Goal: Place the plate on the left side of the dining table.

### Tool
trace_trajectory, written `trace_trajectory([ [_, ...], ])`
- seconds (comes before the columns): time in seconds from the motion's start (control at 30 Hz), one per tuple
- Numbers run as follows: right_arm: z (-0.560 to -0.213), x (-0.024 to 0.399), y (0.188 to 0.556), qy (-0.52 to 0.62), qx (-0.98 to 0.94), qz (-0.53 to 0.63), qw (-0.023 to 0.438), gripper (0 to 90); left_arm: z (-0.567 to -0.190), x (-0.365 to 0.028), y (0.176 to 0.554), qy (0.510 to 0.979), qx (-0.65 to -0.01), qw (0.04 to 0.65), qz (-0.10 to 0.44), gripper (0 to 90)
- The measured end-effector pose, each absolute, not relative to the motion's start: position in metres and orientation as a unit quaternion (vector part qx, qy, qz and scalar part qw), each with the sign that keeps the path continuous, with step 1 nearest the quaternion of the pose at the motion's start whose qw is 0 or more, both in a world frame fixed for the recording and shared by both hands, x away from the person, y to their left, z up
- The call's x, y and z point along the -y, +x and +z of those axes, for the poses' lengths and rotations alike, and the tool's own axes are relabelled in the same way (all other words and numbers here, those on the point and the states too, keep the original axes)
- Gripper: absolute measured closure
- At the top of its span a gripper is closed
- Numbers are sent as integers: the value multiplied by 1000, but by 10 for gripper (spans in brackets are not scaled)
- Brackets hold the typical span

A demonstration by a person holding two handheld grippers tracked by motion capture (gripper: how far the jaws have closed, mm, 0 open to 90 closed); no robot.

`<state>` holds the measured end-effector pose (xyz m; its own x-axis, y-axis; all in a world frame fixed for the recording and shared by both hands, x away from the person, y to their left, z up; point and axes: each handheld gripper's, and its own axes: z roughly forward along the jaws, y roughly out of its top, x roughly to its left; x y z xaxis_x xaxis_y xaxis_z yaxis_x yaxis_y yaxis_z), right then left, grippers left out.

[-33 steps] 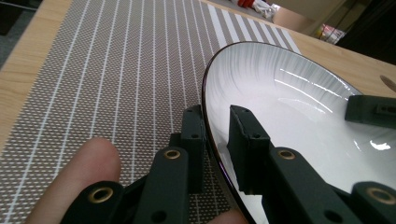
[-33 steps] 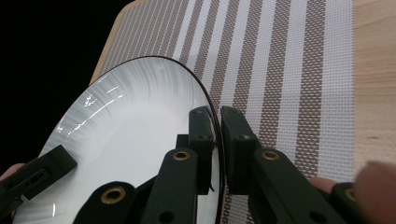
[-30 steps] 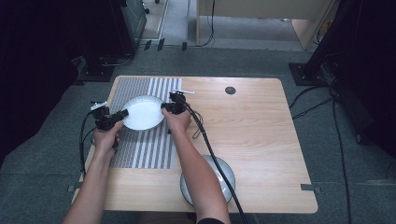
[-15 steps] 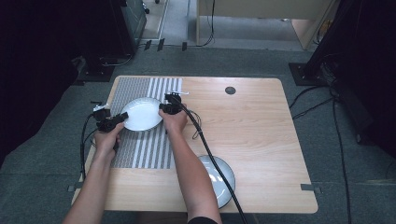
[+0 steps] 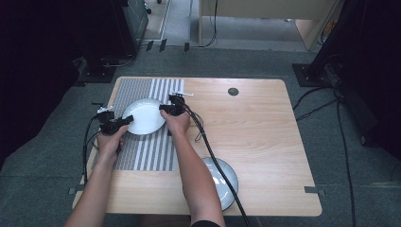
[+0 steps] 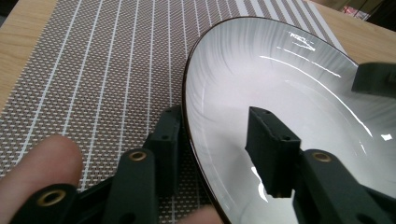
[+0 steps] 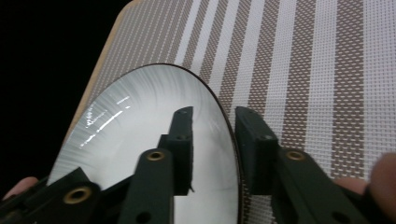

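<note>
A white plate [image 5: 144,116] with a dark rim lies on the striped placemat [image 5: 142,151]. My left gripper [image 5: 126,119] is at its left edge and my right gripper [image 5: 164,109] at its right edge. In the left gripper view the plate [image 6: 280,84] has its rim between the jaws of the left gripper [image 6: 215,121], with a gap on each side. The right gripper view shows the same for the plate [image 7: 140,121] and the right gripper [image 7: 214,116]. Both pairs of jaws have just been opening around the rim, and their pads stand off it.
A grey plate [image 5: 224,182] sits near the front edge of the wooden table [image 5: 265,142], partly under the right forearm. A small dark round disc [image 5: 233,91] is set in the tabletop at the back. Cables trail from both grippers.
The right forearm has swung a little to the left, so more of the grey plate shows. Both grippers stay at the white plate's rim.
</note>
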<state>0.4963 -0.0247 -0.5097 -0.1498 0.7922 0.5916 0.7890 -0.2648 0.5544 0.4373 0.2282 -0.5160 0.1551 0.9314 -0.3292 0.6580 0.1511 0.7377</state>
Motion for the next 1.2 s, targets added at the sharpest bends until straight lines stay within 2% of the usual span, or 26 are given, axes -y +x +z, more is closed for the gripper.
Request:
trace_trajectory([
  [0.07,-505,25,496,647,-615,452,3,594,-515,-228,437,632,-630,419,167,493],
  [0.17,-494,28,493,630,-637,444,25,549,-514,-226,436,636,-630,409,177,433],
  [0.33,-477,39,487,602,-658,449,43,432,-514,-226,435,637,-630,405,181,368],
  [0.47,-469,48,479,569,-697,433,61,467,-514,-225,434,638,-630,402,186,350],
  [0.7,-460,71,453,552,-713,430,45,357,-513,-222,432,649,-625,385,201,274],
  [0.87,-455,92,437,554,-704,442,46,339,-513,-224,431,648,-624,392,191,227],
  [1.2,-451,132,410,531,-716,449,61,342,-513,-225,432,644,-630,388,194,206],
])
